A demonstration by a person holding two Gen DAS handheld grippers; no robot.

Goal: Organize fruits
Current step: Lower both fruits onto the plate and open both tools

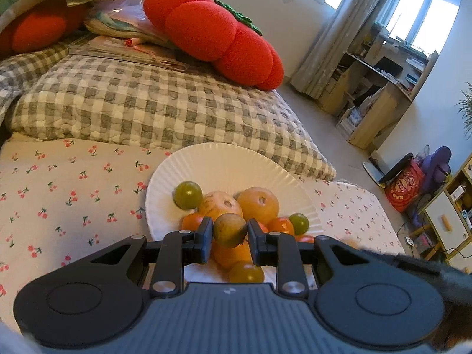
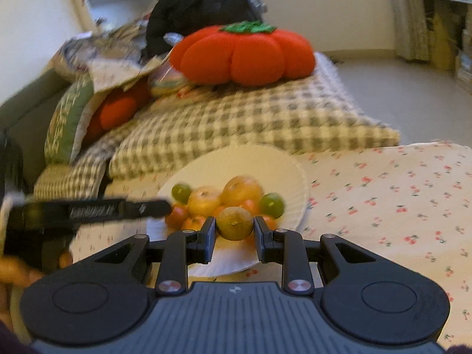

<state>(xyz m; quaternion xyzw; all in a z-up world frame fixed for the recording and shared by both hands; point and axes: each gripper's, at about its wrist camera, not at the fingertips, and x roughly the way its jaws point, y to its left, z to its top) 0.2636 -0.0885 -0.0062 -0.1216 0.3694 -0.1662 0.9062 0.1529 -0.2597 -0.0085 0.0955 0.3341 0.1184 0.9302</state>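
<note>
Red bag [image 1: 403,187] on floor: printed emblem, unreadable. Other gripper's arm [image 2: 97,210]: white lettering, too blurred to read.

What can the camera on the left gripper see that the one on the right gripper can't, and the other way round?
Only the left wrist view shows bright windows, a cluttered wooden desk and a red bag on the floor. Only the right wrist view shows the other gripper reaching in from the left as a blurred black bar. Both show the white plate of fruit, a tomato-shaped cushion, the checked quilt, and each gripper shut on a small brownish-green fruit.
</note>
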